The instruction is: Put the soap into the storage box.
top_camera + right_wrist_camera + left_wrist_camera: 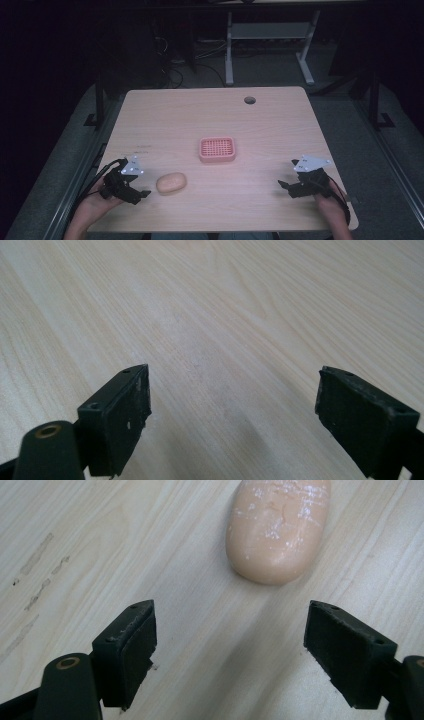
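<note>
1. Soap point(171, 183) lies flat on the desk point(210, 110), near its front edge, left-front of the pink dish point(217, 149) and well apart from it. Likely job: soap into dish.
2. Left gripper point(141, 194) sits just left of the soap, not touching. In the left gripper view its fingers point(126, 650) are wide apart and empty, with the soap point(278, 527) ahead and off toward the right finger rather than centred in the gap.
3. Risk: closing from this offset. One finger would hit the soap first and push it sideways along the desk instead of gripping it.
4. Risk: slip. The soap is rounded and smooth, with a whitish dried film on top. A pinch near the tapered end could squirt it out, possibly toward the front edge of the desk.
5. Risk: coming in too low. The finger tips are close to the desk surface, so they may scrape the wood and shove the soap ahead.
6. Risk: a weak hold on the way to the dish could drop the soap short of it, or land it on the rim and tip the light dish.
7. Right gripper point(286, 188) is far right of the soap, fingers point(117, 425) apart, empty, over bare desk. No collision risk, but no backup either.
</note>
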Available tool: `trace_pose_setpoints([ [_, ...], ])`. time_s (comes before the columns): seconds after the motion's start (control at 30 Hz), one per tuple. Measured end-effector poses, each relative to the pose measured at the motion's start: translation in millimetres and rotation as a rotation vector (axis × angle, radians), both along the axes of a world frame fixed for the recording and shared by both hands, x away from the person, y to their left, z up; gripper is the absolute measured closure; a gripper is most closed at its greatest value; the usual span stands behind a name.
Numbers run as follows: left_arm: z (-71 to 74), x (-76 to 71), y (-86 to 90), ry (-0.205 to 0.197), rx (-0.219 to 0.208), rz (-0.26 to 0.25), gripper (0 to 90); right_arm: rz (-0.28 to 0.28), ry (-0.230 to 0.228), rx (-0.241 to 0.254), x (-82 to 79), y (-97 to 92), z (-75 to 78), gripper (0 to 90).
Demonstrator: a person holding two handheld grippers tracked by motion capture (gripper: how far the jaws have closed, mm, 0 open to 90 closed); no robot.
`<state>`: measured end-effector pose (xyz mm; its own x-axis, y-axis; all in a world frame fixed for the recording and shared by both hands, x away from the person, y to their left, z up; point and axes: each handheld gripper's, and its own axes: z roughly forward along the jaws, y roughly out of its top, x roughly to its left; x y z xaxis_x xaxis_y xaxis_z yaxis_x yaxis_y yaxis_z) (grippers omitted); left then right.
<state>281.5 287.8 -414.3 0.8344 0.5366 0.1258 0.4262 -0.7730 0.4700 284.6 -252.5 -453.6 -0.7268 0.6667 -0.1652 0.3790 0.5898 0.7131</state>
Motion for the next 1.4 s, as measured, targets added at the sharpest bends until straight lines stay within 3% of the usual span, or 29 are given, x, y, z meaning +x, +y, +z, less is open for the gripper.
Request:
trace_pose_setpoints([
  [0.4,0.9,4.2,-9.4,0.020,0.016,-0.022,20.7,-0.001,-0.001,0.004,-0.3,-0.2,0.3,14.0],
  [1.4,6.7,20.1,-52.9,0.049,0.065,-0.135,20.7,0.004,-0.005,0.008,-0.7,-1.1,0.8,14.0],
])
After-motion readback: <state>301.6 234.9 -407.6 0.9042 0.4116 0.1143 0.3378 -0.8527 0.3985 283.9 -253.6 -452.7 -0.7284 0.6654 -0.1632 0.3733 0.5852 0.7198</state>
